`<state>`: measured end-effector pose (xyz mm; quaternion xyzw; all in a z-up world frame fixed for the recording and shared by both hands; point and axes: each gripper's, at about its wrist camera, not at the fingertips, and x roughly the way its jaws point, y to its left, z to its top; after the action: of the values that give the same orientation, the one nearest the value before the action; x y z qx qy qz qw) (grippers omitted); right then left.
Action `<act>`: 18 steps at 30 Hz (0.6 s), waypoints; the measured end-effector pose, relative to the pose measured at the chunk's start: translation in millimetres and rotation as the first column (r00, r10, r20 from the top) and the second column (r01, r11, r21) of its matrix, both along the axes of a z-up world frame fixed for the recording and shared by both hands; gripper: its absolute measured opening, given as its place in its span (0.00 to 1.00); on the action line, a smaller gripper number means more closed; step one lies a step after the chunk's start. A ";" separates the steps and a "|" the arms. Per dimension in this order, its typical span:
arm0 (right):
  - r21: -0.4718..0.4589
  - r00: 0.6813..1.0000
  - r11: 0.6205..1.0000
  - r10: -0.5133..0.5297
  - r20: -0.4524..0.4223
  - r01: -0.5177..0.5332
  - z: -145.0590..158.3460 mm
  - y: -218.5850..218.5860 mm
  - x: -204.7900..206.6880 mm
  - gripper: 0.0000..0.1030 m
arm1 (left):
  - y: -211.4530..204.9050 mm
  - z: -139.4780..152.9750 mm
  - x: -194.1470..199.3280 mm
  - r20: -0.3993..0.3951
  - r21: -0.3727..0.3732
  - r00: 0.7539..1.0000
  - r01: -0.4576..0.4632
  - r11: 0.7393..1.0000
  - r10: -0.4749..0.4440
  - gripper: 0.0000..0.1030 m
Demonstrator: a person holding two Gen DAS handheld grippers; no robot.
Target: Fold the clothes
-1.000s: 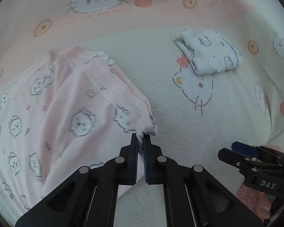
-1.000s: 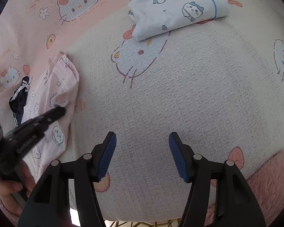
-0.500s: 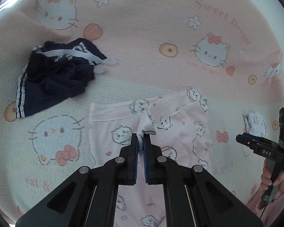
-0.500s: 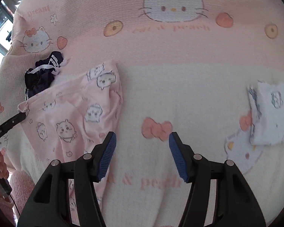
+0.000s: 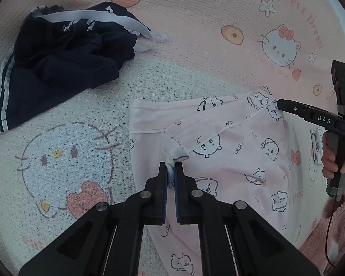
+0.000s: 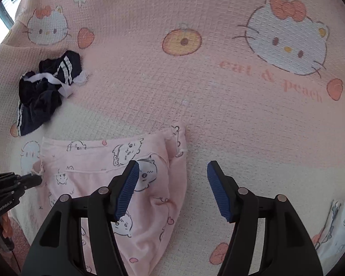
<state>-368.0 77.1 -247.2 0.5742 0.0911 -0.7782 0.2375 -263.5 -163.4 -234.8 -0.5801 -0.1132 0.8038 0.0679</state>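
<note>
In the left wrist view, the left tool (image 5: 171,169) is clenching a bunched corner of the pink garment (image 5: 230,161), which is lying flat on the blanket (image 5: 195,57) just ahead and to the right. A dark garment (image 5: 57,62) is lying crumpled at upper left. The right tool (image 5: 278,103) is reaching in over the pink garment's far right corner.

In the right wrist view, the right tool (image 6: 172,172) is opening, gripping nothing; the pink garment (image 6: 99,177) is lying under its left finger, its edge between the fingers. The left tool (image 6: 35,179) is pinching the garment's left edge.
</note>
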 end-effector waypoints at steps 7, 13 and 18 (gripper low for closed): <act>-0.003 0.995 0.997 0.074 0.071 -0.074 -24.4 -17.9 -3.3 0.10 | 0.9 -8.3 -2.9 -0.004 0.035 1.000 -0.011 0.999 0.011 0.06; -0.051 0.995 0.994 0.093 -0.028 -0.094 12.7 -4.7 13.1 0.05 | -9.1 14.4 -8.5 -0.064 0.080 0.998 -0.008 0.997 0.013 0.06; -0.069 0.999 0.997 0.034 -0.012 -0.034 11.1 5.0 -4.5 0.05 | -30.2 7.7 -32.0 -0.037 0.097 0.998 -0.044 0.994 0.048 0.05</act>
<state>-372.5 82.2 -236.1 0.5597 0.0752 -0.7799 0.2699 -295.5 -193.5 -227.1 -0.5573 -0.1638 0.8101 0.0793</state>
